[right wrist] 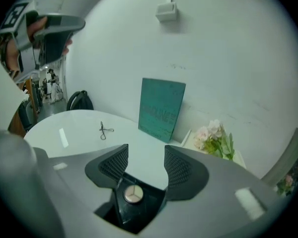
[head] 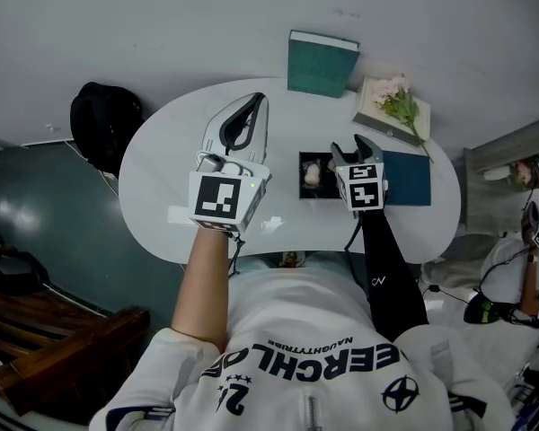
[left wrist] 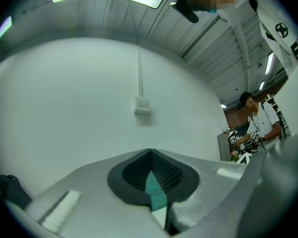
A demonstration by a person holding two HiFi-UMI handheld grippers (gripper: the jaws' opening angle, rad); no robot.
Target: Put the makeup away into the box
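Hovering over the black box (head: 304, 160) at the table's near edge, the right gripper (head: 357, 148) has its jaws spread wide with nothing between them. Below them a round compact (right wrist: 132, 194) lies inside the box (a flat blue board (head: 406, 180) lies just right of it). To the left, the left gripper (head: 257, 99) is held up over the white table (head: 153, 178), jaws closed together on nothing. Farther out lies a small scissor-handled tool (right wrist: 107, 130). At the far edge a teal book (head: 322, 63) stands near some flowers (head: 397, 104).

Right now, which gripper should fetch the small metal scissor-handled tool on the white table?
Left, probably: left gripper hangs nearer the tool, though shut. Right gripper, open, empty, is over the black box.
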